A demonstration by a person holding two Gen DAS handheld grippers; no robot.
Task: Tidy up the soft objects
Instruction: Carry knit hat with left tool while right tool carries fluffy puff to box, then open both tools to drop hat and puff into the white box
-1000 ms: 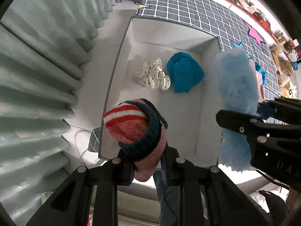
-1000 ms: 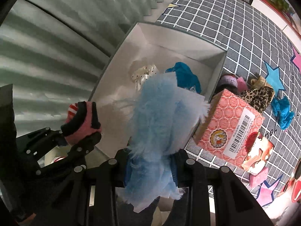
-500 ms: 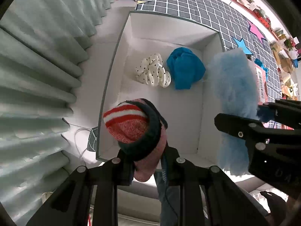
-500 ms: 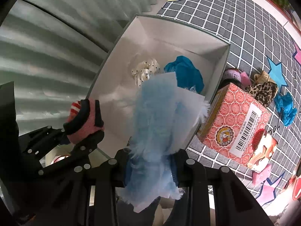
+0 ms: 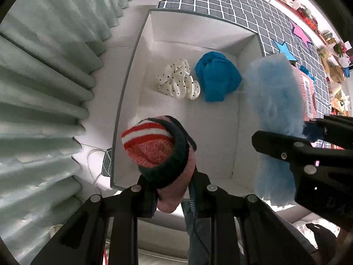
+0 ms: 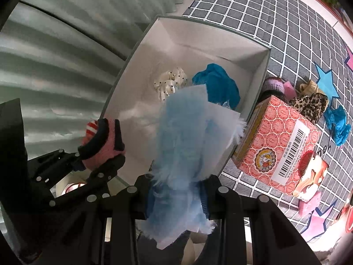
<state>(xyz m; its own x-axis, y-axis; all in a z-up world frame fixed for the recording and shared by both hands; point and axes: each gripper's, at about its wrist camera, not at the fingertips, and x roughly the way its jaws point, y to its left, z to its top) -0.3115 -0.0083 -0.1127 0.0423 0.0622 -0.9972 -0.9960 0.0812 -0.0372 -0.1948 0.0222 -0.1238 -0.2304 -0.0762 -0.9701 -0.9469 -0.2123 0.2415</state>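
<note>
The left tool (image 5: 174,195) is clamped on a rolled knit sock (image 5: 157,154) with red and white stripes, a dark cuff and a pink body. The sock hangs above the near left corner of an open white box (image 5: 245,92). The right tool (image 6: 176,195) is clamped on the lower end of a fluffy light blue cloth (image 6: 187,137). The cloth stands upright over the near right wall of the box.

Inside the box, two items lie on the floor toward the far end:
- a white scrunchie with black dots (image 5: 178,81), on the left;
- a bright blue cloth bundle (image 5: 217,76), just beside it on the right.

The box rests on a grey mat with a white grid (image 6: 286,22). Beside the right wall of the box stands a red patterned carton with a barcode label (image 6: 280,141). Past the carton lie a leopard-print item (image 6: 311,106) and a crumpled blue piece (image 6: 337,123). Pale green curtains (image 5: 44,77) hang to the left of the box.
</note>
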